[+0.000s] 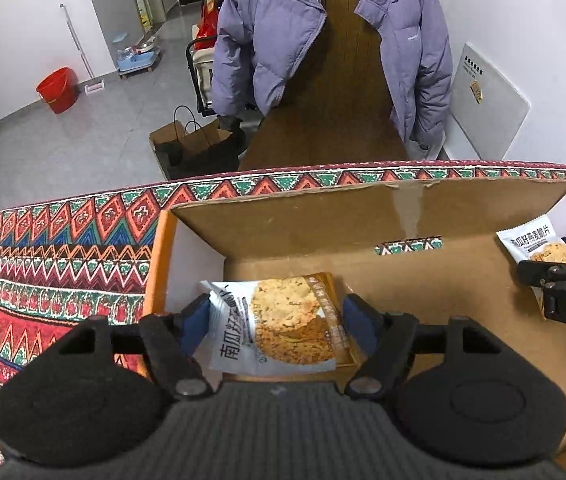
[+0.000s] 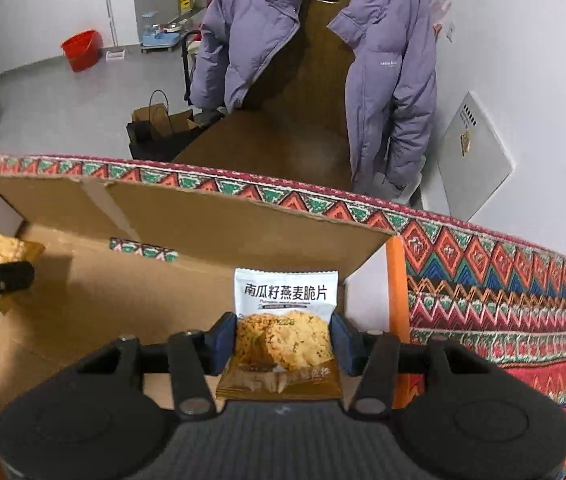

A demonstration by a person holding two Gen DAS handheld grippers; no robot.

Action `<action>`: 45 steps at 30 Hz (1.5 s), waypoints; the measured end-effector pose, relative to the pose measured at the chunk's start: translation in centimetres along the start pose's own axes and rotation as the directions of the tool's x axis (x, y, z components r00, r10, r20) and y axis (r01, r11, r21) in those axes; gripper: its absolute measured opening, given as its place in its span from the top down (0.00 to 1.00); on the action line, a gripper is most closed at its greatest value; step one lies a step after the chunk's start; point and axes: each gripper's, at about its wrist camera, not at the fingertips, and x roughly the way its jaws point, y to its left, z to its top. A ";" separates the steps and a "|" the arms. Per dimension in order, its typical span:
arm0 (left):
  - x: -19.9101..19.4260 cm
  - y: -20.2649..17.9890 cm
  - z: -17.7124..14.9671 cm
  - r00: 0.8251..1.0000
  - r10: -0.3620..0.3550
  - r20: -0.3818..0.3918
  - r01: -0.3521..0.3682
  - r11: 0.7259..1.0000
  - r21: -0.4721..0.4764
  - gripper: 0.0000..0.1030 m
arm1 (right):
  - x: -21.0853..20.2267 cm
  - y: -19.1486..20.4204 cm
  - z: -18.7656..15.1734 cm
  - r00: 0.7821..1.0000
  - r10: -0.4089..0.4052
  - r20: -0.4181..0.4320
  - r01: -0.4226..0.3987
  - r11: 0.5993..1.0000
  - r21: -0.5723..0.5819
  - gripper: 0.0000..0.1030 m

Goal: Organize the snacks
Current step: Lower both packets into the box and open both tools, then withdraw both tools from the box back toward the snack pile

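Observation:
An open cardboard box (image 1: 315, 220) with orange edges sits on a patterned tablecloth (image 1: 43, 264). Inside its left end a white-and-gold oat crisp packet (image 1: 283, 320) lies tilted between the blue pads of my left gripper (image 1: 279, 316); a thin gap shows at the right pad, so the jaws stand open. In the right wrist view my right gripper (image 2: 283, 340) is shut on a second oat crisp packet (image 2: 285, 300), held upright over the box's (image 2: 203, 220) right end. That packet (image 1: 539, 240) and the right gripper (image 1: 563, 280) also show at the right edge of the left wrist view.
The box's back flap stands up behind both packets. Beyond the table's far edge is a wooden chair (image 1: 335, 112) draped with a purple jacket (image 1: 267, 40). Paper bags (image 1: 195, 144), a red bucket (image 1: 58, 89) and a white board (image 1: 487, 108) are on the floor.

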 end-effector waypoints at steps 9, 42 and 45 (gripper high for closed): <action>-1.4 -0.6 0.5 1.000 -0.022 0.007 0.022 1.000 0.005 0.15 | -1.7 -0.5 1.0 0.997 0.060 0.048 -0.063 0.996 0.066 0.21; -30.2 -0.7 -10.1 0.955 -0.001 0.295 -0.006 1.000 0.020 0.00 | -32.0 -0.1 -10.0 0.944 0.090 0.316 -0.114 0.992 0.058 0.02; -32.6 -0.5 -12.9 0.943 0.007 0.332 -0.010 1.000 0.005 0.00 | -34.3 0.1 -13.0 0.936 0.087 0.341 -0.111 0.992 0.054 0.01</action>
